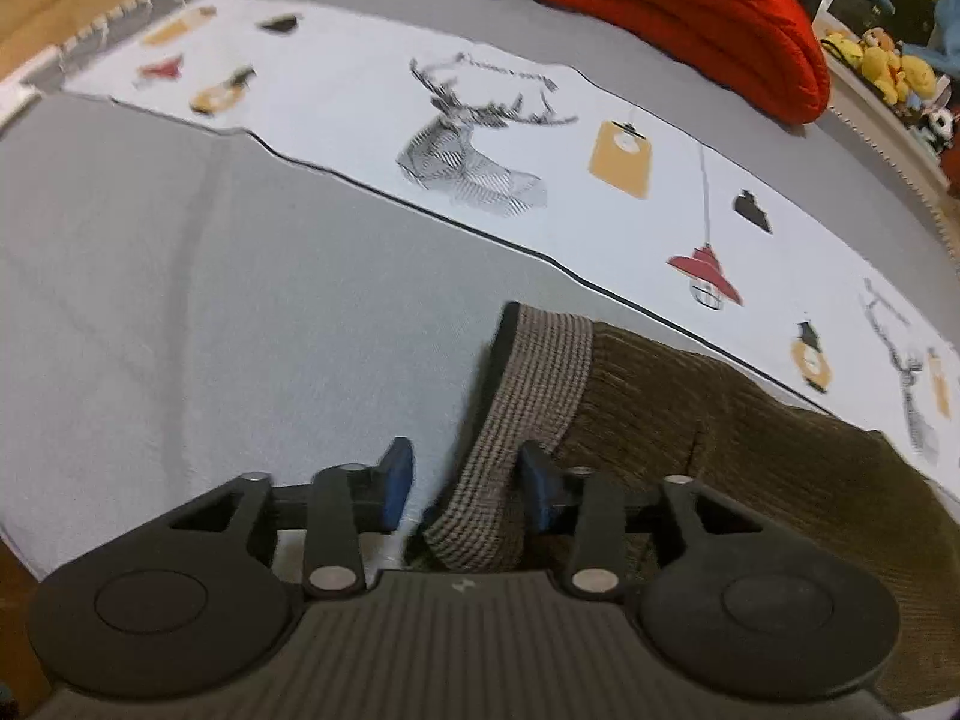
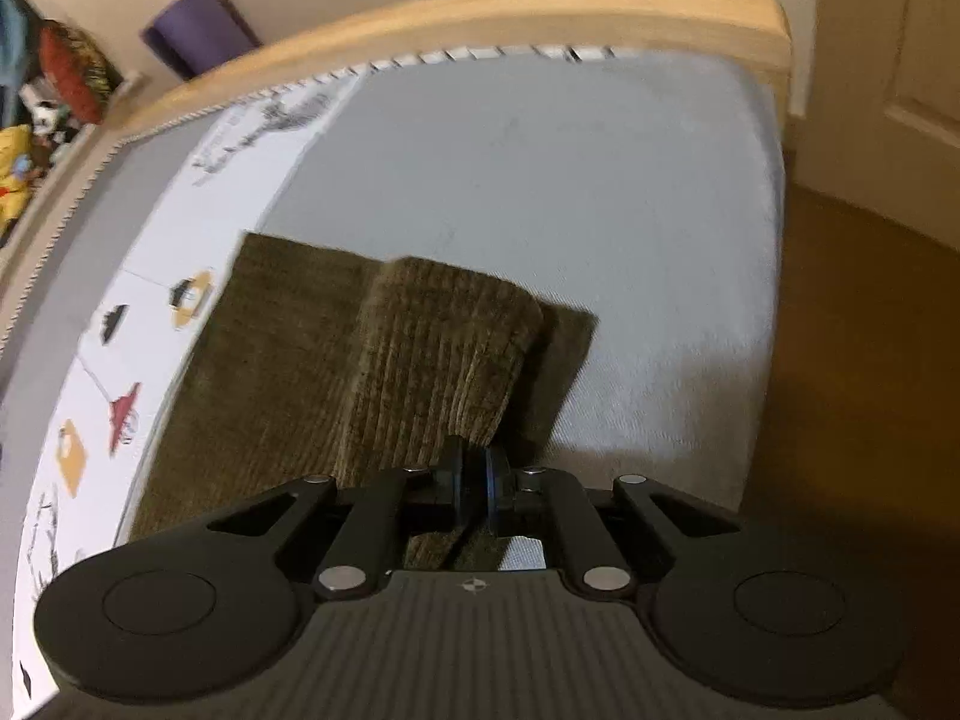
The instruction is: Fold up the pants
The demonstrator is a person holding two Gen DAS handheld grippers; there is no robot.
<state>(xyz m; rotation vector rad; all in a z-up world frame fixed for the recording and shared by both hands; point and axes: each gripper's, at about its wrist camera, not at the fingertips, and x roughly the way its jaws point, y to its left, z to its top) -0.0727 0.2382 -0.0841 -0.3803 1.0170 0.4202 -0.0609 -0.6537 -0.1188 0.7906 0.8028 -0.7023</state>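
Brown corduroy pants (image 1: 750, 438) lie on the grey bed, with a checked waistband (image 1: 528, 408) at their near left end. My left gripper (image 1: 468, 480) is open; the waistband's near corner lies between its blue pads, not pinched. In the right wrist view the pants (image 2: 276, 360) lie flat beside the printed cloth. My right gripper (image 2: 474, 483) is shut on a fold of the pants and holds a lifted, doubled flap (image 2: 438, 354) above the flat layer.
A white printed cloth with deer and lamps (image 1: 480, 138) runs across the grey bed (image 1: 210, 300). A red puffy jacket (image 1: 708, 12) and beige blanket lie at the far side. The wooden bed frame (image 2: 540, 12) and floor (image 2: 858, 360) border the mattress edge at right.
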